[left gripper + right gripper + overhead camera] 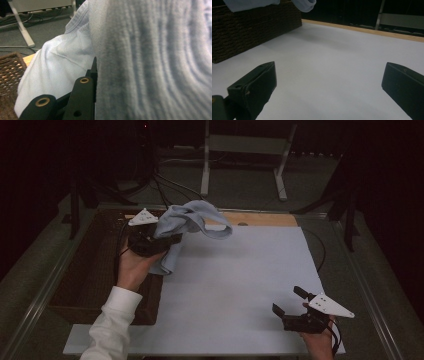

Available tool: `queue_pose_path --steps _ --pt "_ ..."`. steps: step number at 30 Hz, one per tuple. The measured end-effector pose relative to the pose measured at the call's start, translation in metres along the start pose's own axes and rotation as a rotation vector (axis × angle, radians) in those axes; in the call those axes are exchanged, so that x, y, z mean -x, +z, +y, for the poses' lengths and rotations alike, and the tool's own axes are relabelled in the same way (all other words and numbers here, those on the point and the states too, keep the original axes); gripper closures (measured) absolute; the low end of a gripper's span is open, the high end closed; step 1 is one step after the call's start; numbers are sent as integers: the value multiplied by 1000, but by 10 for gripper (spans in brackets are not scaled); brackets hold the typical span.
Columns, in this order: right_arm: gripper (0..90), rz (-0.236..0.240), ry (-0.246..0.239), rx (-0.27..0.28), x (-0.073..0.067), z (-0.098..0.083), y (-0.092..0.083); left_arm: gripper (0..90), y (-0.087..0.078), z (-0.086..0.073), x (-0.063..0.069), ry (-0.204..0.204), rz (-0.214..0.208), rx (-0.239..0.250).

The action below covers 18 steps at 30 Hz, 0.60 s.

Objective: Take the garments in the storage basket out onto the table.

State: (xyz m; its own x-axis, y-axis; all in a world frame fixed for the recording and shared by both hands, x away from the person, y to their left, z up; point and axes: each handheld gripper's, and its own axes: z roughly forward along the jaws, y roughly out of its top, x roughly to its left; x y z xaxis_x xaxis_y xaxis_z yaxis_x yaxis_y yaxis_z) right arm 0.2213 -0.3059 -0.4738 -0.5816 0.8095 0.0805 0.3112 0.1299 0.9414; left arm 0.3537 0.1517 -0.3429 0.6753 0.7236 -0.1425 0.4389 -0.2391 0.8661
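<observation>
Left gripper (pixel 167 240) clamping pale blue-grey cloth (pixel 192 220), holding it aloft at upper left of high view, over edge of dark wicker basket (pixel 85 270) and white board (pixel 240 290). Cloth draping, 1 fold reaching right. Right gripper (pixel 289 301) hovering at lower right, jaws standing wide, nothing between them. No readable writing showing anywhere. Left gripper view giving knit ribbing and seam up close. Right gripper view showing basket's woven side wall at upper left, cloth hanging above.
</observation>
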Motion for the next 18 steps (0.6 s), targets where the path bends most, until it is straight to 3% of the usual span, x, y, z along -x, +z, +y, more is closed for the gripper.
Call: queue_pose_path --steps 18 --pt "1 3 3 -1 0 0 0 695 9 -14 7 -24 -53 3"
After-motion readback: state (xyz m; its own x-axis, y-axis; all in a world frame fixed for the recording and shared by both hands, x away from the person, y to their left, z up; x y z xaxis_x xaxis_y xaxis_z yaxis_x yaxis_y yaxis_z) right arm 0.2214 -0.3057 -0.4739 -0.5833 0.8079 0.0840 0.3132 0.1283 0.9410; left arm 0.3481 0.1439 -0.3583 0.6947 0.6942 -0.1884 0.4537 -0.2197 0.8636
